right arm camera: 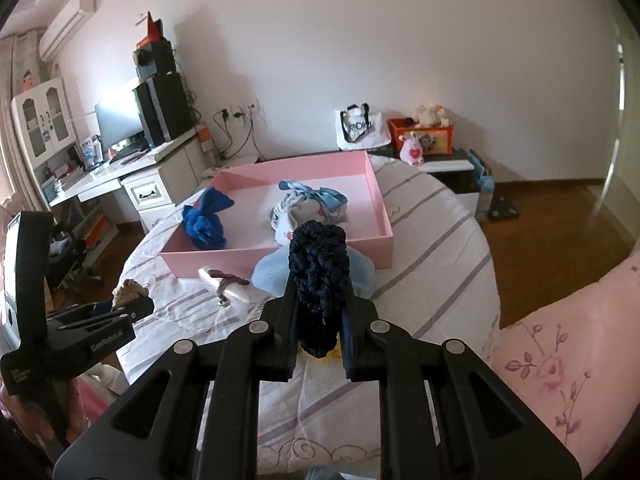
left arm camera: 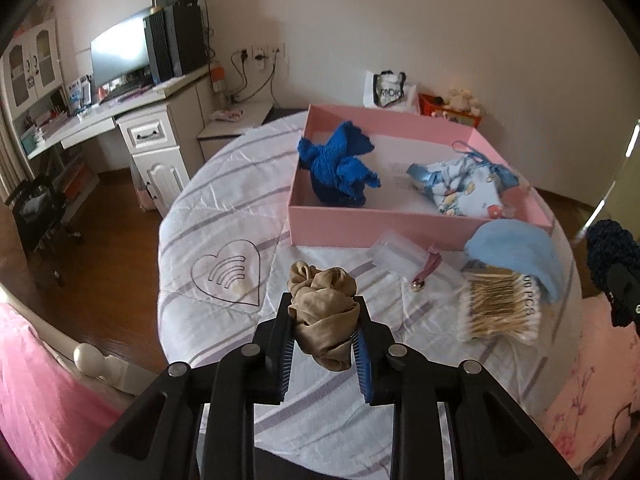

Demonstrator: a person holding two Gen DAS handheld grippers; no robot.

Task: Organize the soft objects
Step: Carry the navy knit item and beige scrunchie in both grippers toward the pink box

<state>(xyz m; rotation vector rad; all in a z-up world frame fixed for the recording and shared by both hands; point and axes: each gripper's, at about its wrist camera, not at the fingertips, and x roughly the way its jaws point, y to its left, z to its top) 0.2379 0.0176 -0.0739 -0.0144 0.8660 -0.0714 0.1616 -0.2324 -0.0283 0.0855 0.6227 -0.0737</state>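
Left gripper [left arm camera: 324,320] clenched on tan stocking [left arm camera: 326,308]; right gripper [right arm camera: 318,308] clenched on navy knit [right arm camera: 318,276], both short of the pink box [left arm camera: 384,226]. Beyond, inside: blue cloth [left arm camera: 340,168]. Risk: dangling fabric snagging the box's near wall.

I am working in a home bedroom. A bed [left arm camera: 224,208] with a white, grey-striped quilt fills the middle of both views, and floral pink bedding [right arm camera: 560,352] lies at the right edge. A white desk [left arm camera: 120,120] against the wall carries a monitor [left arm camera: 120,52] and black speakers [left arm camera: 176,40], next to a glass-door cabinet [right arm camera: 44,120]. An air conditioner [right arm camera: 68,24] hangs high on the wall. Plush toys [right arm camera: 430,114] sit on a low stand. The floor [right arm camera: 540,232] is wood.
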